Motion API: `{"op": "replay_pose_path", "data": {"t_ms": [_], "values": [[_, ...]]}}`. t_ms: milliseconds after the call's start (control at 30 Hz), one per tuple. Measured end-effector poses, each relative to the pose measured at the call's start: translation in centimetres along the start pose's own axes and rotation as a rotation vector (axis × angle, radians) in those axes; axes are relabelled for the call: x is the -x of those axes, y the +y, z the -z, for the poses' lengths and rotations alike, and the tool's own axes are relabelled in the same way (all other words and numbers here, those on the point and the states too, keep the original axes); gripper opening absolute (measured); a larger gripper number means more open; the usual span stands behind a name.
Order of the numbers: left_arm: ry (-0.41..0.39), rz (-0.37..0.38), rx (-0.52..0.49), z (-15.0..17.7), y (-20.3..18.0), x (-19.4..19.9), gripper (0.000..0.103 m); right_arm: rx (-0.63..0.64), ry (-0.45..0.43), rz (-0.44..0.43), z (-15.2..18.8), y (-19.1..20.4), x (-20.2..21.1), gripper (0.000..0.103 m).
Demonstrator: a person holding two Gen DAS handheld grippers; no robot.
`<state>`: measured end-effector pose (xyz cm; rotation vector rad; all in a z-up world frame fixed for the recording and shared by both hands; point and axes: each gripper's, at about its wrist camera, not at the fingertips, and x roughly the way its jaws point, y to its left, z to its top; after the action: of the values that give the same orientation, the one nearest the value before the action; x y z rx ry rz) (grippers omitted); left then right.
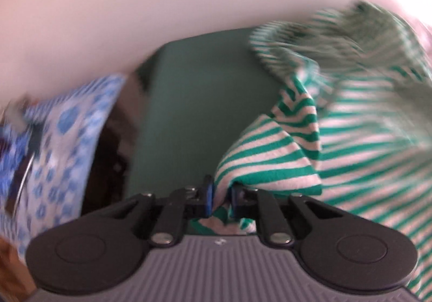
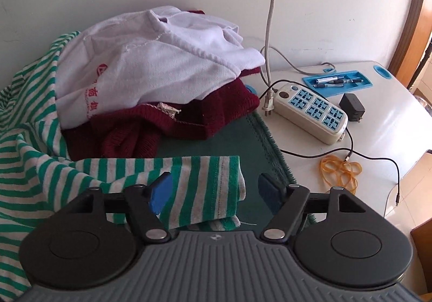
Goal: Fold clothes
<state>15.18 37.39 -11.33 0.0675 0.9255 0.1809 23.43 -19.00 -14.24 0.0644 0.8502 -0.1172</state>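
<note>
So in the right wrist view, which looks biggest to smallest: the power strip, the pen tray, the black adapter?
Largest to smallest as they look:
1. power strip
2. pen tray; farther off, so true size unsure
3. black adapter

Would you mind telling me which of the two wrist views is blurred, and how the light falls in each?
Left wrist view: heavy motion smear across the green-and-white striped garment and blue-patterned fabric, only the left gripper crisp, wall washed pinkish. Right wrist view: sharp, even daylight, white printed shirt and cream power strip clear, edges bowed by the fisheye.
</note>
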Motion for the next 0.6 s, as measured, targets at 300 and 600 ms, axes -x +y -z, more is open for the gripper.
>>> {"op": "replay_pose_path", "data": {"t_ms": [300,600], "values": [[0.077,-0.091,0.058,0.3,5.4,-1.6,0.022,0.017,-0.062,-0.028,-0.6,1.0,-1.5,0.017],[-0.127,0.012,-0.292,0.1,-3.3,2.0,0.062,0.083,-0.115,0.217,-2.7,1.4,-2.2,0.023]]}}
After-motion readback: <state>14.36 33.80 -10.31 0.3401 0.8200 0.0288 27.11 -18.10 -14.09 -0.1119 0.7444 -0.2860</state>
